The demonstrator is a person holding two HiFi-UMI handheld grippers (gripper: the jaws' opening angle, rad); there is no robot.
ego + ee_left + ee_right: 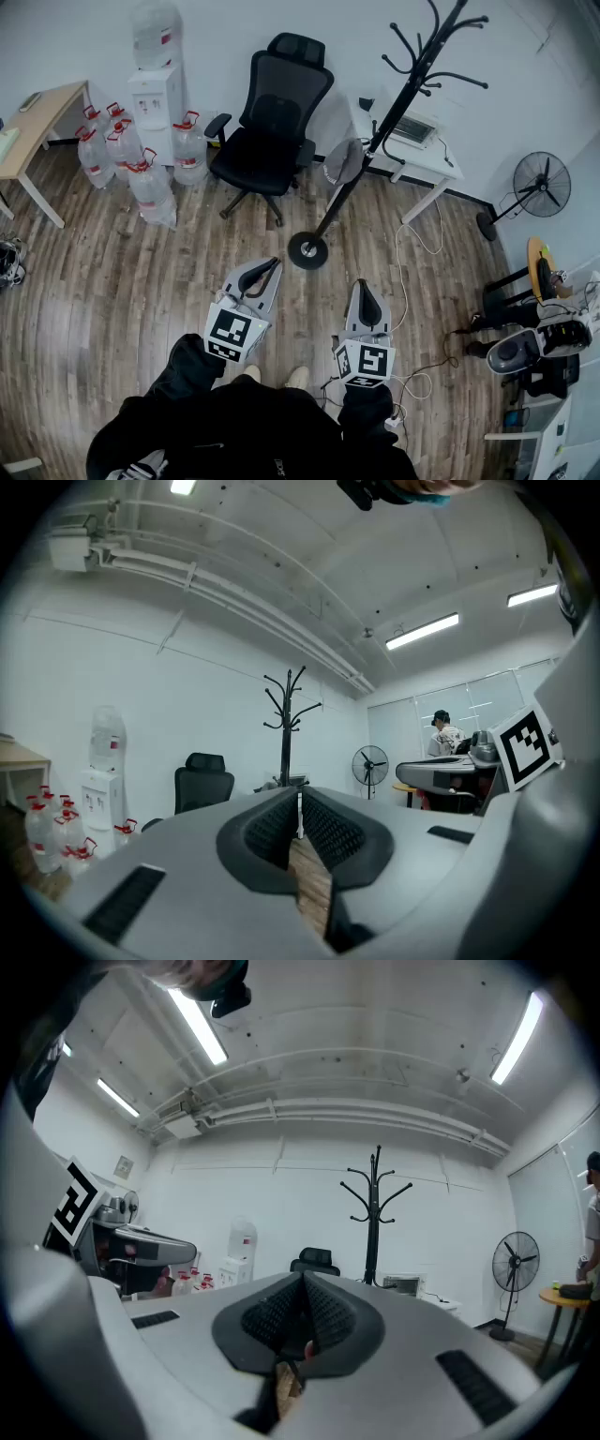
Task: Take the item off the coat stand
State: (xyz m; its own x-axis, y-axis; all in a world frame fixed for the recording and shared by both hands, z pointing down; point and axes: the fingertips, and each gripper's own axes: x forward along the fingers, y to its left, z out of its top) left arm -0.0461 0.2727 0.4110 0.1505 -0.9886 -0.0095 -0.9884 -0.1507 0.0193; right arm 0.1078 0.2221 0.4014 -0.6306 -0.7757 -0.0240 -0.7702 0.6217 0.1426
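The black coat stand rises from a round base on the wooden floor, just ahead of both grippers. A grey item hangs low on its pole; I cannot tell what it is. My left gripper is held a short way in front of the base, its jaws shut with nothing between them. My right gripper is beside it, also shut and empty. In the left gripper view the coat stand stands beyond the shut gripper. In the right gripper view the stand rises behind the shut gripper.
A black office chair stands left of the stand, with water bottles and a dispenser beyond it. A white desk is behind the stand. A floor fan and cables are at the right. A person is far right.
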